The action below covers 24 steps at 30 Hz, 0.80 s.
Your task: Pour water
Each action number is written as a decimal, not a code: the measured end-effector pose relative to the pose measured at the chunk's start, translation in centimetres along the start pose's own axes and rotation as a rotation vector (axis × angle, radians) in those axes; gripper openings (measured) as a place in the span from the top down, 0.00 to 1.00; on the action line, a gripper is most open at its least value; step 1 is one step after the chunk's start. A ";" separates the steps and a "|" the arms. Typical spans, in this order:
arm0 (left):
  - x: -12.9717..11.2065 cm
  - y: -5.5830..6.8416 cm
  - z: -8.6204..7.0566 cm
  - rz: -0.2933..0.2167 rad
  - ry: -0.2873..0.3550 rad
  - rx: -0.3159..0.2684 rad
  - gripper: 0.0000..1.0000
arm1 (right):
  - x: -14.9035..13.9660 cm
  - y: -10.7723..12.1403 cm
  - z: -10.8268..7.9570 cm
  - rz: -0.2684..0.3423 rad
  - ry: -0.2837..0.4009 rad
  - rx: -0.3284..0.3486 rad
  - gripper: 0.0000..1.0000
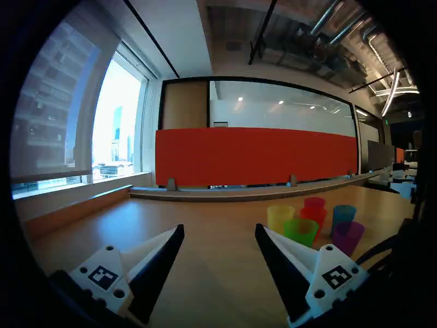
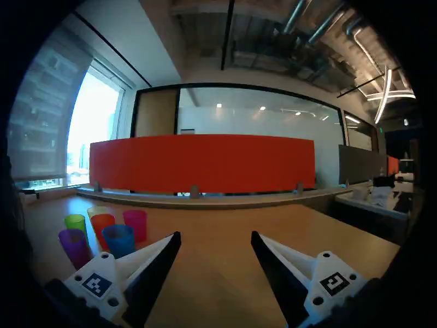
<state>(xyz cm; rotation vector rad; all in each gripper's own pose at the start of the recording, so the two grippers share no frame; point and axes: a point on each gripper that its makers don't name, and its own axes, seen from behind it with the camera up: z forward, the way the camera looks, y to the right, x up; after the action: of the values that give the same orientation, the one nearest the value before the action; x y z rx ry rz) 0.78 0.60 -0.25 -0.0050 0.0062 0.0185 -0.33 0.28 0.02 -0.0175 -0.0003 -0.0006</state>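
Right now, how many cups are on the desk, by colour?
Yellow cup: 1
Red cup: 1
Pink cup: 1
Blue cup: 1
Green cup: 1
Purple cup: 1
Total: 6

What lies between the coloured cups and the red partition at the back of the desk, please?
Bare wooden desktop runs from the cups to the grey rail under the red partition; both gripper views show it.
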 end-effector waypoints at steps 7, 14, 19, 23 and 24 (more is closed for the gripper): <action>0.0 0.1 0.0 0.000 0.000 0.000 0.04 | 0.0 0.0 0.0 0.000 0.000 0.000 0.00; -0.1 0.0 0.1 0.000 0.001 0.000 0.03 | 0.0 0.0 0.0 0.000 0.000 0.000 0.00; -0.1 0.0 0.1 -0.001 0.001 0.000 0.04 | 0.0 0.0 0.0 0.000 0.000 0.000 0.00; -0.1 0.0 0.2 -0.001 0.001 0.000 0.04 | 0.0 -0.1 0.0 0.000 0.000 0.000 0.00; -0.1 0.0 0.2 -0.001 0.001 0.000 0.03 | 0.0 -0.1 0.0 0.000 0.000 0.000 0.00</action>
<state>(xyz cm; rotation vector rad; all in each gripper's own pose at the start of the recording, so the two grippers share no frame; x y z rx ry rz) 0.68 0.62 -0.07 -0.0053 0.0073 0.0172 -0.32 0.21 0.01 -0.0175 -0.0002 -0.0010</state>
